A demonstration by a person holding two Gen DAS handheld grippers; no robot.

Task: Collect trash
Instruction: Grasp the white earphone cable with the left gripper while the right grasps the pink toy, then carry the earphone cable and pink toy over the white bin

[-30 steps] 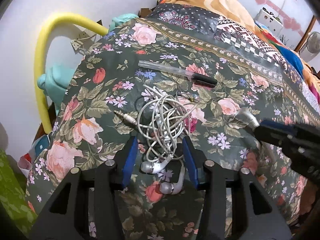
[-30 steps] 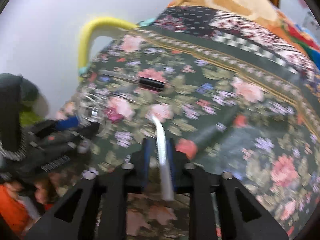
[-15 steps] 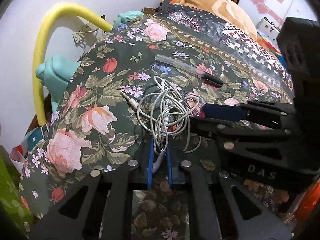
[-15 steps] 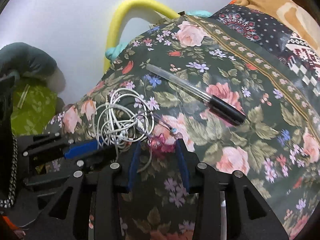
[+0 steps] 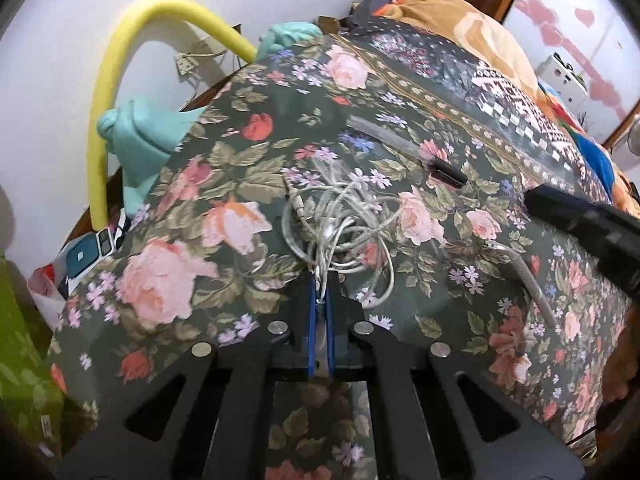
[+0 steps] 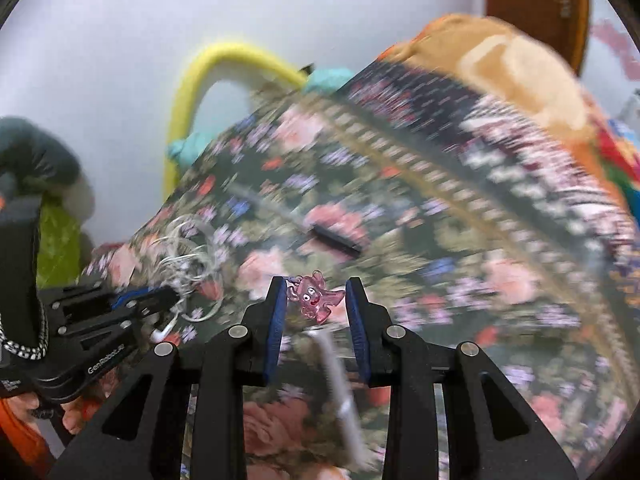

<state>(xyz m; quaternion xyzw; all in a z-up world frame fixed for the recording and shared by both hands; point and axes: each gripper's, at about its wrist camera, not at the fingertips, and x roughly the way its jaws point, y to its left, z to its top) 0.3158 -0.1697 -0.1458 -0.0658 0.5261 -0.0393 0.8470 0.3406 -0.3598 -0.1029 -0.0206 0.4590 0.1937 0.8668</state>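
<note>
Left gripper pinching the tangled earphones on the floral bed cover

The left gripper (image 5: 319, 300) has its blue pads closed tight on a strand of the white earphone tangle (image 5: 340, 216), which lies on the bedspread (image 5: 168, 280) near a pen (image 5: 404, 148); the right gripper (image 6: 316, 304) stands open around a small pink translucent charm (image 6: 314, 296) (that view is heavily blurred), a bent silver straw (image 5: 524, 276) lying beside it

A bed (image 5: 168, 280) under a dark floral cover carries a tangle of white earphones (image 5: 340, 220), a black-capped clear pen (image 5: 408, 150) beyond it, and a grey bent straw (image 5: 528, 276) to the right.
</note>
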